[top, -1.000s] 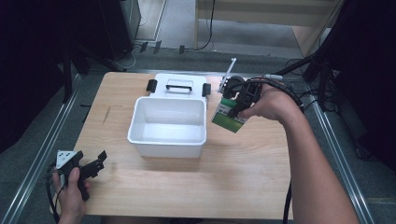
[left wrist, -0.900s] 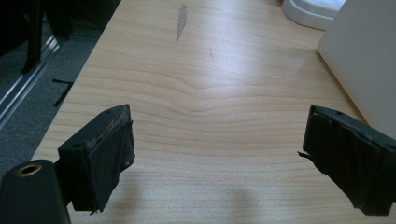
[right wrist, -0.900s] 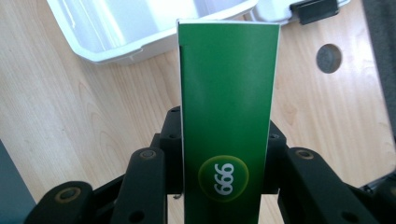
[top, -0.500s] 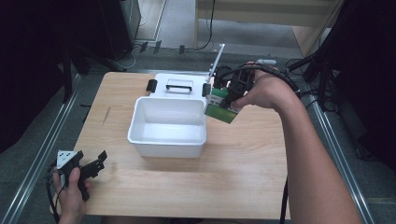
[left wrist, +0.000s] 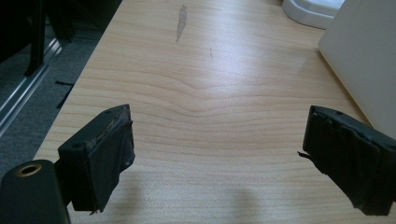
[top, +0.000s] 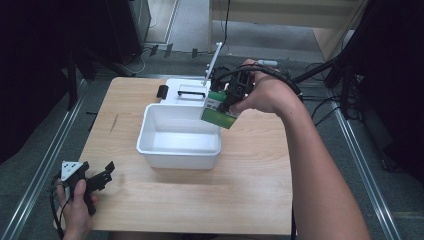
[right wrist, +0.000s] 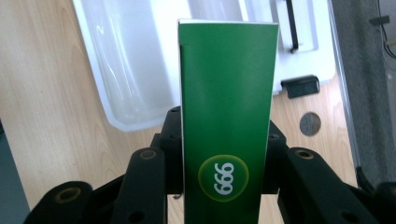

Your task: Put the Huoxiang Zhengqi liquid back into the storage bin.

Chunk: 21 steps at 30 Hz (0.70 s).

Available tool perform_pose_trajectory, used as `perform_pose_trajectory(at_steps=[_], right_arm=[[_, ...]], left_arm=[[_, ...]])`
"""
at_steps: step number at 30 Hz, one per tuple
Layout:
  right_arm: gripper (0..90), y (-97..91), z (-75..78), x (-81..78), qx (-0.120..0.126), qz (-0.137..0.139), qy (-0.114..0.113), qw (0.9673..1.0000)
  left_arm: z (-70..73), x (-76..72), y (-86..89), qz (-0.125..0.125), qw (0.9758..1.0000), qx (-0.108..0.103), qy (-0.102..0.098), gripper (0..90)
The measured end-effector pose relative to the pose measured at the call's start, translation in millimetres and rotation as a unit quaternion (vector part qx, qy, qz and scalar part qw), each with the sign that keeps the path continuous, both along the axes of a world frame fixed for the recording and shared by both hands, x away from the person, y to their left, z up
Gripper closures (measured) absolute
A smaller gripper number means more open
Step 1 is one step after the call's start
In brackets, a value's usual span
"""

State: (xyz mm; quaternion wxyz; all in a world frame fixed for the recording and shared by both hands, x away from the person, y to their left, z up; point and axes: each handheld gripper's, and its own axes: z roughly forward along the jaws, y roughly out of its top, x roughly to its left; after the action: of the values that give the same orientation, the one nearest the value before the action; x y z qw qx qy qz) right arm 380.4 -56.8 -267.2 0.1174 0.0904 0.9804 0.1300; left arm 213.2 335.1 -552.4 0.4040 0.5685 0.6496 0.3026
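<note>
Here the right gripper (top: 231, 100) pinches a green box (right wrist: 226, 116) above the white bin (top: 150, 150), its lid (top: 175, 86) seemingly behind; left gripper (left wrist: 219, 163) spread.

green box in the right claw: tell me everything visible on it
The green box is a slim, rectangular carton, seemingly cardboard, closed, with a yellow-ringed round logo reading 999 near the gripped end and a white panel on another face. The right claw is shut on its two sides. It hangs tilted in the air above the far right corner of the white bin, touching nothing else.
</note>
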Motion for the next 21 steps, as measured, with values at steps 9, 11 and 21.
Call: perform_pose_trajectory(at_steps=[9,11,21], right_arm=[[64.8,15.2,-3.1,-0.4,0.006,0.02,0.001,0.9998],[64.7,18.2,-4.6,-0.4,0.006,0.03,0.0,0.9995],[64.7,31.7,-18.1,0.6,-0.01,0.066,-0.002,0.9978]], left_arm=[[0.0,0.1,0.1,0.0,1.0,0.0,0.0,9.3],[0.0,0.1,0.0,0.0,1.0,0.001,0.001,9.3],[0.1,-0.1,0.3,-0.001,1.0,0.002,0.002,9.3]])
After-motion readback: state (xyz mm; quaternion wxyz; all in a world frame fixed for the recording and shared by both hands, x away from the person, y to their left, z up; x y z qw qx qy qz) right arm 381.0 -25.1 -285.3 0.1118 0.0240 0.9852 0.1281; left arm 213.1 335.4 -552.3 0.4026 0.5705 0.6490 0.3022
